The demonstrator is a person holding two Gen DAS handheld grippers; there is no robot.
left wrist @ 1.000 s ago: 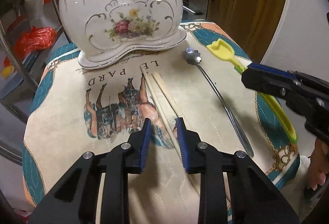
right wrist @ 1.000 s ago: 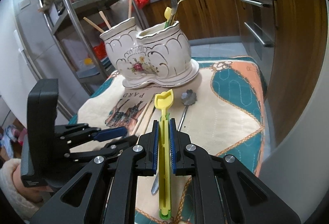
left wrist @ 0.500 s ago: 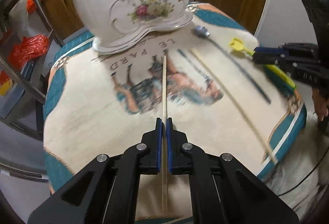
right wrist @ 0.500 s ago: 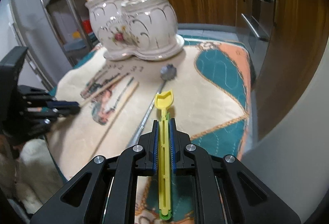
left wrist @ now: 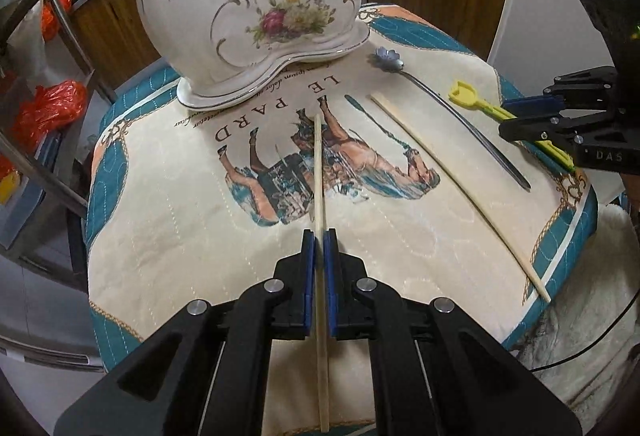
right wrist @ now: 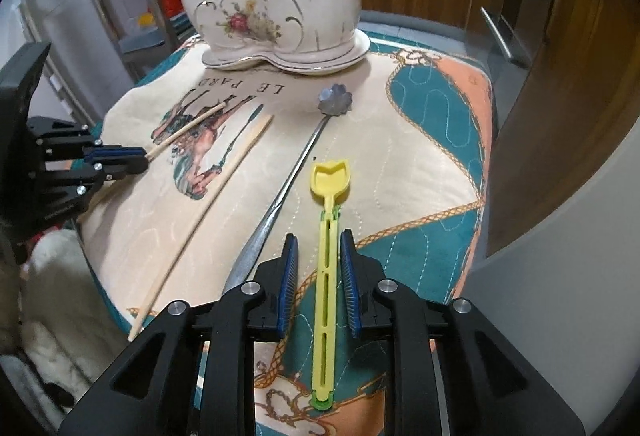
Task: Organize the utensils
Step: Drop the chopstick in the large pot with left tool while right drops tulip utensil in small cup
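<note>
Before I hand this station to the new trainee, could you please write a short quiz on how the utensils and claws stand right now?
1. True or false: the left claw is shut on a chopstick.
2. Where is the yellow scoop? A: inside the ceramic holder. B: between the pads of the open right claw. C: in the left claw.
3. Fill in: between the loose chopstick and the yellow scoop lies the metal ____.

Key: 1 true; 2 B; 3 spoon.
</note>
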